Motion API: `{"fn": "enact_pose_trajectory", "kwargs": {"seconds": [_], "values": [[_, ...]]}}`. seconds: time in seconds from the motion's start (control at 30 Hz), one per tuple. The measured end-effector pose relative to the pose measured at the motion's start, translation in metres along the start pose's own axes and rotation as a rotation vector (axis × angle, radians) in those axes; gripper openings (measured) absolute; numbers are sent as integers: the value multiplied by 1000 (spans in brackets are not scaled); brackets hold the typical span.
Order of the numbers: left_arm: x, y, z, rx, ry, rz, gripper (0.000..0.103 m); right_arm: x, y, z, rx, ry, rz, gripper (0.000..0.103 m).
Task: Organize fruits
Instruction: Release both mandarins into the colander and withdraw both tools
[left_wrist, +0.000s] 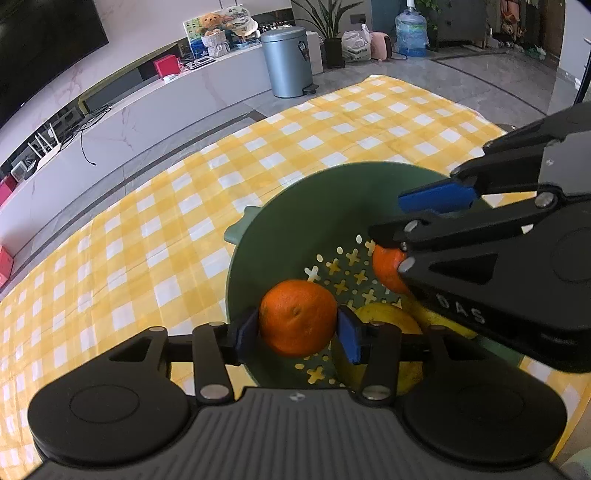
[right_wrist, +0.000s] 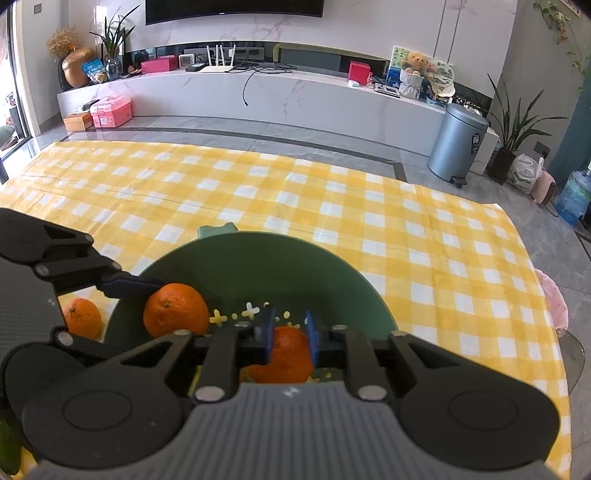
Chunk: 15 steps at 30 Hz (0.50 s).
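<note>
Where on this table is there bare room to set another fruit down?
The checked tablecloth lies bare beyond the green colander and to its right. The colander's floor is crowded: oranges, yellow fruit, both grippers. One orange sits left of it.

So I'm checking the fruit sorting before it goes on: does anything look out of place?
One orange lies on the yellow checked tablecloth just outside the green colander, while the other oranges and yellow fruit are inside it. Nothing looks spilled or damaged.
</note>
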<state>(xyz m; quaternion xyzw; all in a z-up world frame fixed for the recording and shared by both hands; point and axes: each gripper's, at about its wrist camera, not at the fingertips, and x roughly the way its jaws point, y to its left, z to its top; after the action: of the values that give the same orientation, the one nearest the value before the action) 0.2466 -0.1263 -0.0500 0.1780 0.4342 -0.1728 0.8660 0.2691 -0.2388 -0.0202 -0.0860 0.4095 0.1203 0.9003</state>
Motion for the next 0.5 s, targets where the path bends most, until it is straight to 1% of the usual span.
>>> {"fn": "enact_pose_trajectory", "kwargs": {"seconds": [0.07, 0.1, 0.17, 0.2, 0.3, 0.4, 0.47, 0.5], "values": [[-6, 0, 0, -7, -25, 2, 66, -1, -1, -1, 7, -1, -2, 28], [-8, 0, 1, -6, -35, 5, 69, -2, -1, -1, 7, -2, -3, 29], [-12, -2, 2, 12, -44, 15, 71, -3, -1, -2, 6, 1, -10, 30], [-14, -4, 2, 20, -49, 23, 74, -3, -1, -2, 11, 0, -11, 31], [-19, -4, 1, 29, -60, 51, 75, -5, -4, -4, 32, 6, -4, 32], [-27, -2, -1, 18, -68, 41, 75, -9, -5, -6, 42, -5, -7, 36], [-35, -1, -3, 19, -82, 33, 75, -15, -5, -8, 55, -19, -9, 43], [-38, -1, -4, 22, -86, 36, 75, -19, -5, -9, 64, -30, -11, 45]]}}
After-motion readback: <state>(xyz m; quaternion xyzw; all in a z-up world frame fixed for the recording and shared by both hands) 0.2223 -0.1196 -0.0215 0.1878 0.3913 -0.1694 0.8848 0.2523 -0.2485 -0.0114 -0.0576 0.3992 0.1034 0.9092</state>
